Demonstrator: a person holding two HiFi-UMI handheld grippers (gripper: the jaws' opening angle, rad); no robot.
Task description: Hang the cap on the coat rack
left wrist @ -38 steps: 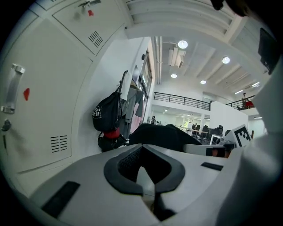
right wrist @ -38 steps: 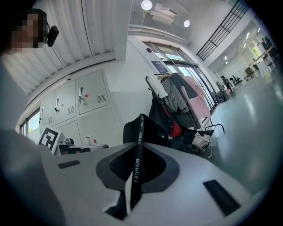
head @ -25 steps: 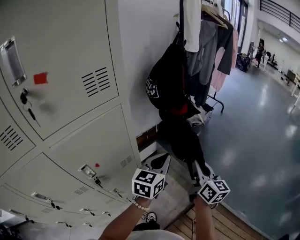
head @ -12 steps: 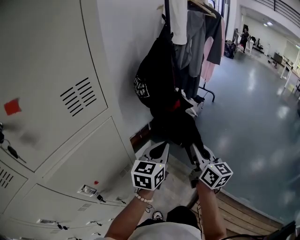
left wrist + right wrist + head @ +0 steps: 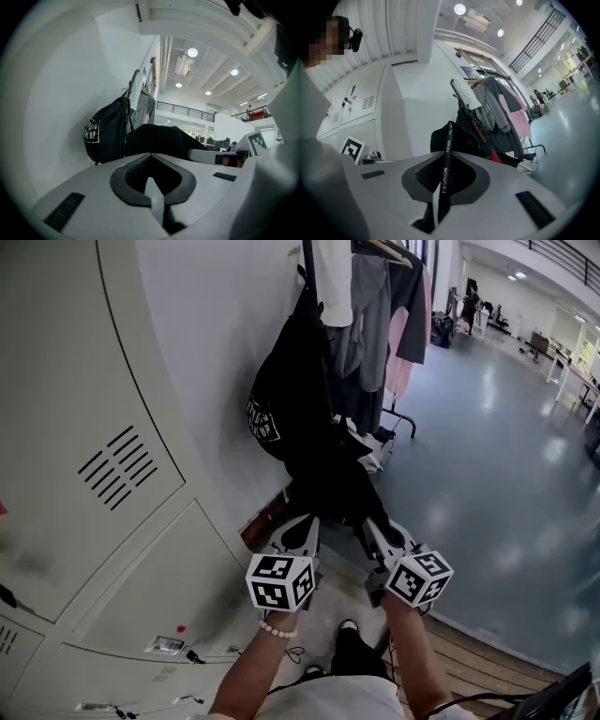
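Cap (image 5: 330, 491) (strap (image 5: 446, 159) clamped) seemingly nearer rack (image 5: 401, 418).

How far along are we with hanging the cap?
Done: the cap is picked up, and the right tool is shut on its strap. In hand: the cap is held low in front of the rack, below the bag in the head view. The left tool is shut on nothing. Left: raise the cap to a free hook, which no view clearly shows, and release it.
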